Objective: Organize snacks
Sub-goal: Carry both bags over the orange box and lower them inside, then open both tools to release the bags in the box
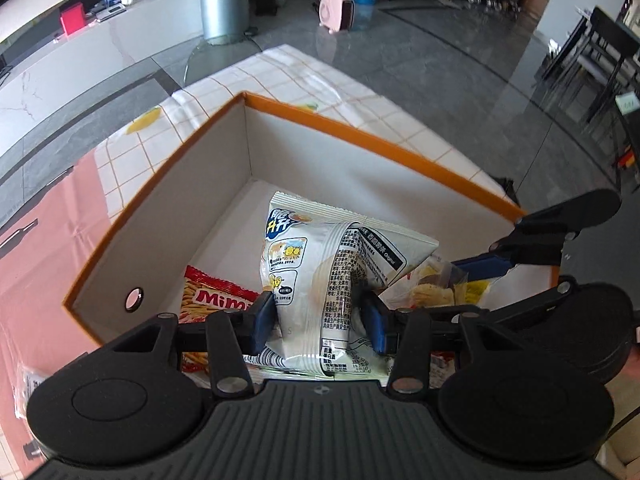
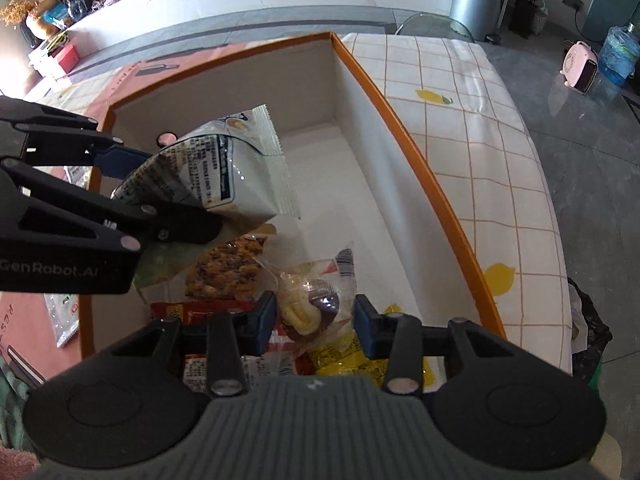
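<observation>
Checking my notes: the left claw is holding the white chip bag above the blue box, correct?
Not quite: the box is orange-rimmed with a white inside, not blue. The left wrist view shows it. The left claw does hold the white chip bag above it.

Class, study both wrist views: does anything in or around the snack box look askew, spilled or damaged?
Nothing is spilled or torn. The one oddity: the white snack bag is squeezed and creased between the left tongs, hanging tilted above the orange-rimmed box. The right tongs pinch a clear wrapped snack.
</observation>
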Demonstrator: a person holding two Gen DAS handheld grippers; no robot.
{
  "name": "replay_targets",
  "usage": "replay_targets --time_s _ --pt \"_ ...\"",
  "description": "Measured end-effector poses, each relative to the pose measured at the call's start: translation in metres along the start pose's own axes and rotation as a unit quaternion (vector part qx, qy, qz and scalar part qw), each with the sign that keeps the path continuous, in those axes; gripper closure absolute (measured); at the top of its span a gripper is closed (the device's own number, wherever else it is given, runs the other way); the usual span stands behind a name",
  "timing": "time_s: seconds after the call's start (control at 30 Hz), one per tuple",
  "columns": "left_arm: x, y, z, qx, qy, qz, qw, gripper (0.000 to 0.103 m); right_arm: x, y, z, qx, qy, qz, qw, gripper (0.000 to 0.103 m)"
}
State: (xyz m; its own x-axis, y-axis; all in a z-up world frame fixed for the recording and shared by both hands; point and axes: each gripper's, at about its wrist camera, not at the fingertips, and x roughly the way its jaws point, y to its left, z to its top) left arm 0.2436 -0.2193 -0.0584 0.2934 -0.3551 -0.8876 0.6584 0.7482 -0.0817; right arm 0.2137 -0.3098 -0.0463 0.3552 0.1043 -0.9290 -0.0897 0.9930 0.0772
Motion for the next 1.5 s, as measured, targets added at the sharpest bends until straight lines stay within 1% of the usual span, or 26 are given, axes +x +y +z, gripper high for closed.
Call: replay_targets --time_s 0.17,0.3,0.43,0.5,0.6,0.73,0.77,0.83,0.9,0.93,0.97,1.1,1.13,1.23,1.33,1.4,1.5 --pt "0.023 -0.003 0.008 0.017 0.027 0.004 0.9995 0.050 0.020 -0.002 0.006 -0.025 0.034 -0.002 0.999 0.063" --pt "0.039 -0.006 0.014 0.027 0.046 0.009 0.9985 0.050 0.033 -0.003 0.010 -0.053 0.057 -0.015 0.997 0.063" --pt "0.049 -0.011 0.016 0.038 0.056 0.005 0.9977 0.050 0.037 -0.007 0.013 -0.068 0.068 -0.019 0.995 0.063" --pt "0.052 -0.012 0.016 0.038 0.062 0.006 0.9973 0.050 0.040 -0.007 0.014 -0.073 0.073 -0.014 0.995 0.062" --pt "0.057 -0.011 0.015 0.037 0.072 0.007 0.9967 0.049 0.045 -0.005 0.015 -0.088 0.079 -0.020 0.993 0.061" --pt "0.060 -0.008 0.013 0.033 0.080 0.012 0.9962 0.048 0.046 -0.002 0.014 -0.087 0.085 -0.022 0.992 0.060" --pt "0.058 -0.007 0.012 0.034 0.078 0.014 0.9963 0.047 0.046 -0.002 0.014 -0.086 0.085 -0.022 0.992 0.060" --pt "0.057 -0.008 0.011 0.038 0.071 0.019 0.9966 0.042 0.045 -0.002 0.014 -0.082 0.087 -0.019 0.993 0.057" --pt "0.051 -0.008 0.011 0.038 0.063 0.015 0.9972 0.038 0.044 -0.001 0.015 -0.079 0.087 -0.018 0.993 0.055" --pt "0.047 -0.008 0.010 0.038 0.058 0.012 0.9975 0.033 0.044 0.000 0.016 -0.078 0.087 -0.015 0.993 0.053" --pt "0.045 -0.009 0.011 0.038 0.053 0.011 0.9978 0.031 0.042 0.000 0.017 -0.076 0.088 -0.014 0.993 0.052" --pt "0.022 -0.011 0.009 0.030 0.030 0.012 0.9990 0.031 0.030 0.001 0.016 -0.051 0.084 -0.010 0.995 0.044" --pt "0.014 -0.011 0.007 0.027 0.021 0.012 0.9993 0.031 0.025 0.003 0.016 -0.047 0.080 -0.011 0.996 0.044" --pt "-0.013 -0.012 0.000 0.018 -0.008 0.023 0.9995 0.031 0.007 0.009 0.011 -0.035 0.057 -0.013 0.998 0.044" --pt "-0.040 -0.014 -0.011 0.015 -0.041 0.053 0.9976 0.030 -0.014 0.018 0.004 -0.022 0.027 -0.021 0.999 0.044" --pt "-0.057 -0.013 -0.019 0.004 -0.060 0.066 0.9960 0.028 -0.028 0.026 -0.002 -0.014 0.005 -0.031 0.999 0.044" --pt "-0.082 -0.006 -0.036 -0.021 -0.084 0.074 0.9935 0.028 -0.049 0.041 -0.011 0.000 -0.032 -0.034 0.999 0.043"
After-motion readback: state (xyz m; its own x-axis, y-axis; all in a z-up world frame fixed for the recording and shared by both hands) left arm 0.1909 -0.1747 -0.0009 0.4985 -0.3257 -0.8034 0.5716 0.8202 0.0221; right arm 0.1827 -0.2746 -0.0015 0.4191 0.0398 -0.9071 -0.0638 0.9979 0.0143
